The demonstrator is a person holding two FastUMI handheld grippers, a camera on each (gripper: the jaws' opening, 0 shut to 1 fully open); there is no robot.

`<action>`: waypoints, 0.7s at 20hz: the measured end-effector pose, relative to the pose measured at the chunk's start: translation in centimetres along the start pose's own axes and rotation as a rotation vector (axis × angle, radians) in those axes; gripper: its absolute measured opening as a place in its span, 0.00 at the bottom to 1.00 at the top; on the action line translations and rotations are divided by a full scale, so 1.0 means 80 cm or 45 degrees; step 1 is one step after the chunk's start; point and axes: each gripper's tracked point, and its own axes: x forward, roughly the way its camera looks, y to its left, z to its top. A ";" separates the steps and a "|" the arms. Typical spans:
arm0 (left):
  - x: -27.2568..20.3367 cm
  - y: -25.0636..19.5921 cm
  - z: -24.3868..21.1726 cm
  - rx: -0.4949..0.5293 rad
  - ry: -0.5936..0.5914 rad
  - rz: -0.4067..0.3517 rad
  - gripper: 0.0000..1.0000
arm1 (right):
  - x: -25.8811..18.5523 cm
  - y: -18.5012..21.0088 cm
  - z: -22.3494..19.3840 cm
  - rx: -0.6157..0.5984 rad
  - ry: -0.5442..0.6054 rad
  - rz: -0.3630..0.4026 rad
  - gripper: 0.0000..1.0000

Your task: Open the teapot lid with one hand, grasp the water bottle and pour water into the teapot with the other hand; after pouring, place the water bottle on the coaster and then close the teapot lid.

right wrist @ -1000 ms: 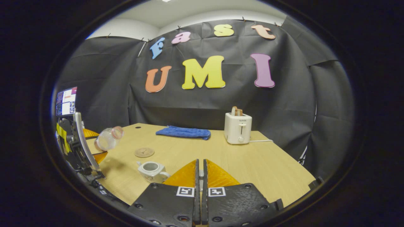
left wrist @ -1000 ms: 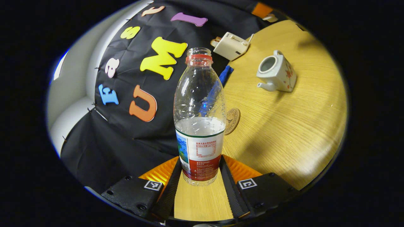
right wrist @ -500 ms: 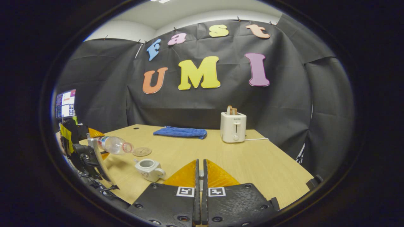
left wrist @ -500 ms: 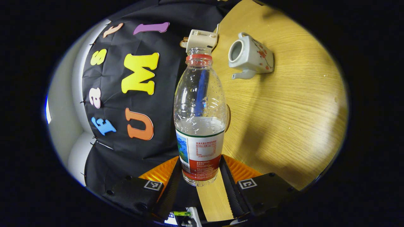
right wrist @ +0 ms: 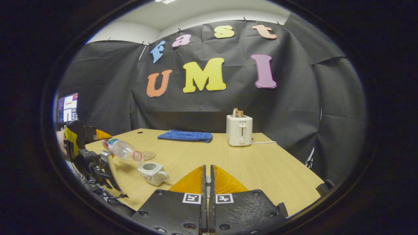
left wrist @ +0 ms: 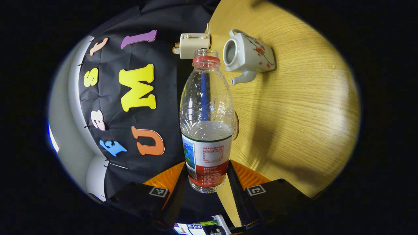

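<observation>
Left tongs (left wrist: pixel 207 182) pinch the water bottle (left wrist: pixel 206 124), tipped mouth-first toward the open teapot (left wrist: pixel 246 55); right tongs (right wrist: pixel 206 182) pressed together.

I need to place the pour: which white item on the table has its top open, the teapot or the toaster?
The teapot, low and squat near the tilted water bottle, shows an open, lidless mouth. The taller toaster farther back has something sticking out of its slot.

A white toaster (right wrist: pixel 239 130) is standing near the tabletop's (right wrist: pixel 261 169) far edge, toward the right, with slices of bread (right wrist: pixel 238 113) sticking out of its slots and a cord (right wrist: pixel 264 142) trailing off to its right. A folded blue cloth (right wrist: pixel 184 135) is lying along the same far edge, left of the toaster. A lit screen (right wrist: pixel 67 107) is glowing beyond the left edge.
</observation>
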 end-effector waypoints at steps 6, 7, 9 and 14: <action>0.005 0.029 0.004 0.130 0.024 0.062 0.72 | -0.004 -0.001 -0.002 0.008 -0.001 0.008 0.01; 0.006 0.035 0.007 0.157 0.021 0.076 0.72 | -0.004 -0.002 -0.002 0.009 -0.001 0.008 0.01; 0.008 0.033 0.005 0.169 0.027 0.074 0.72 | -0.005 -0.003 -0.002 0.013 -0.001 0.009 0.01; 0.010 0.036 0.010 0.245 0.037 0.094 0.72 | -0.006 -0.007 -0.004 0.019 -0.005 0.005 0.01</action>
